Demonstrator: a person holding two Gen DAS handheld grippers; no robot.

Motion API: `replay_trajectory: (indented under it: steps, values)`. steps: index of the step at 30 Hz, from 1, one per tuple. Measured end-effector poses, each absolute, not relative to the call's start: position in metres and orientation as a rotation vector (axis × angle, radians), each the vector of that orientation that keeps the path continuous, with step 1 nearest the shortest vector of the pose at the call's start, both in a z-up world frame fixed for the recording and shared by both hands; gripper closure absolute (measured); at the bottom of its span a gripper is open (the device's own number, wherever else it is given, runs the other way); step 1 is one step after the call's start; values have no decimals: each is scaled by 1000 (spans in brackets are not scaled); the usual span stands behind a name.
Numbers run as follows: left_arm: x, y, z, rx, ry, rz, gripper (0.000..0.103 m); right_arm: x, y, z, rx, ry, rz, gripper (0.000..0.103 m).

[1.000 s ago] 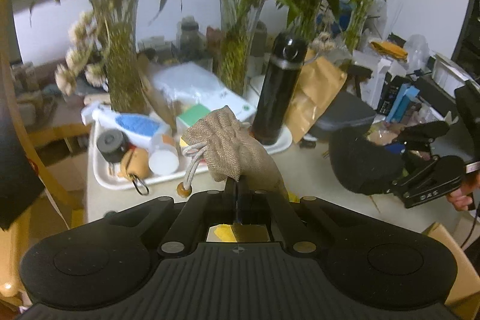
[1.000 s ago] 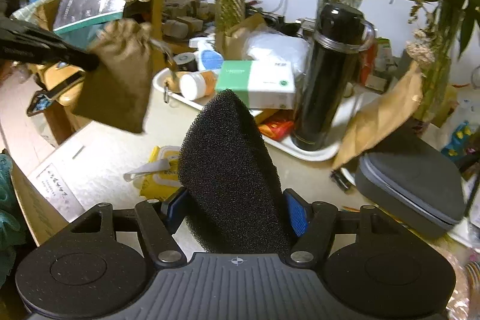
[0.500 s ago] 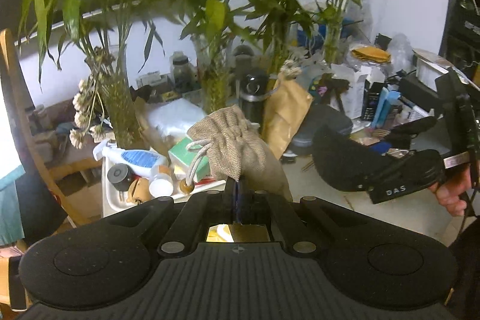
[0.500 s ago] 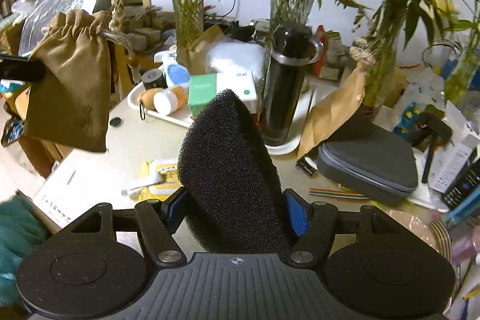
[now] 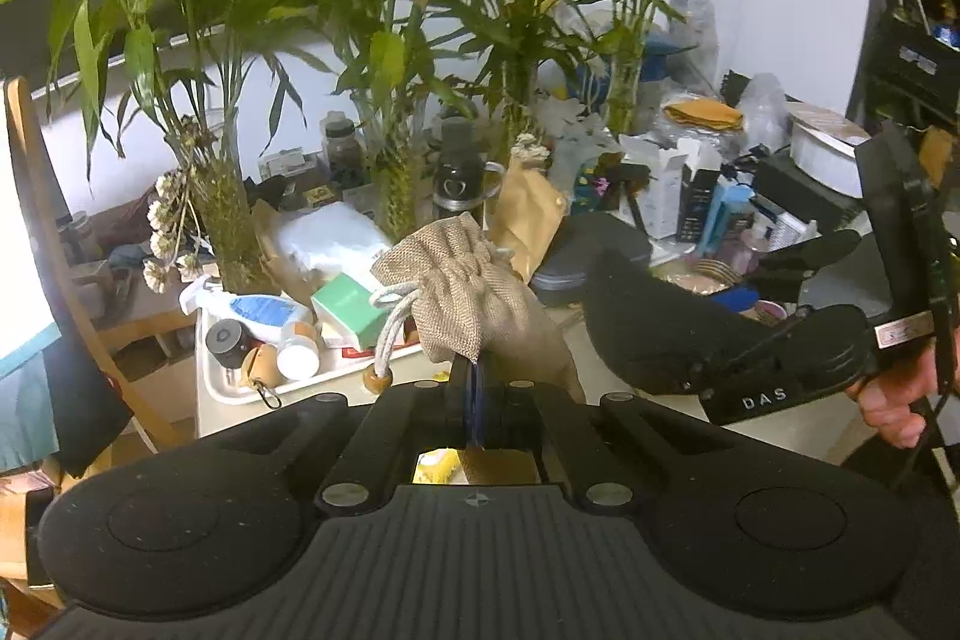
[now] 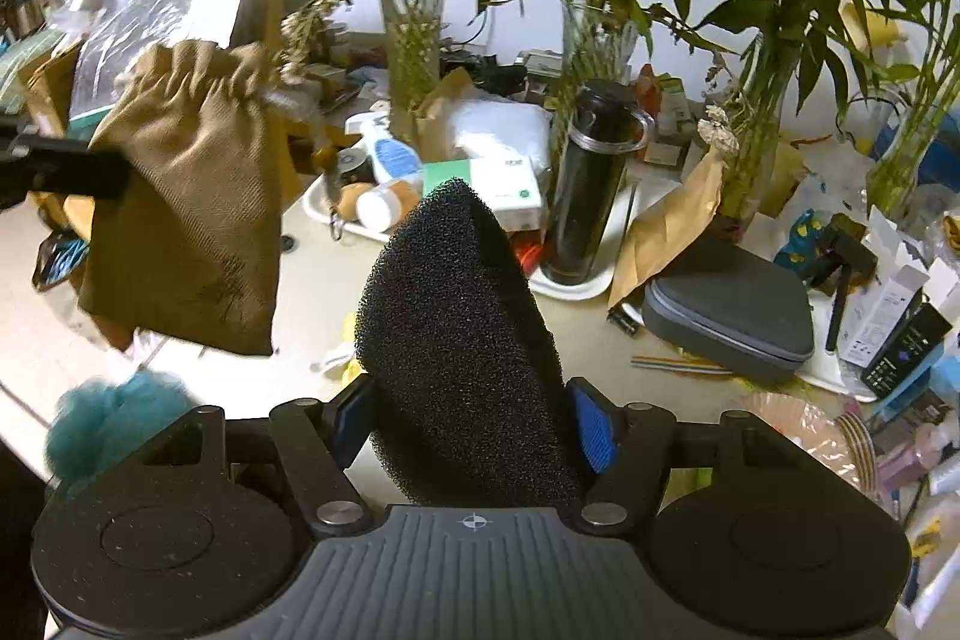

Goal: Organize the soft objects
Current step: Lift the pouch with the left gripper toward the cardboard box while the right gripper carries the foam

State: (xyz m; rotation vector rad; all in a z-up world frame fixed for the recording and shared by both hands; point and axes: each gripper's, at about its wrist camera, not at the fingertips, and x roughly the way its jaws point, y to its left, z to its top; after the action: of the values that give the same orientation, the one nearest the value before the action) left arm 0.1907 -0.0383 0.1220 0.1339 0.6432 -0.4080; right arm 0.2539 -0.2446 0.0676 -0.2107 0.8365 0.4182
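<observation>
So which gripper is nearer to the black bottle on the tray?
Probably the right gripper, holding the black sponge just before the black bottle. The left gripper, with the burlap pouch, is farther off.

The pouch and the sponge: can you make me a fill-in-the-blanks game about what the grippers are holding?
1. The left gripper is shut on the burlap ____.
2. The right gripper squeezes a ____ foam sponge.
3. The bead on the pouch's drawstring is made of ____.
4. The black bottle stands on a white ____.

Missing words: pouch; black; wood; tray
</observation>
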Motion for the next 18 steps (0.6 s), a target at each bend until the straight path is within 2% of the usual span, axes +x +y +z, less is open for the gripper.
replay_trajectory:
  steps: [9, 18]
  values:
    - [151, -44, 133, 150, 687, -451, 102, 206, -247, 90, -191, 871, 464, 33]
    - [124, -54, 121, 230, 762, -514, 102, 175, -254, 95, -192, 881, 462, 33]
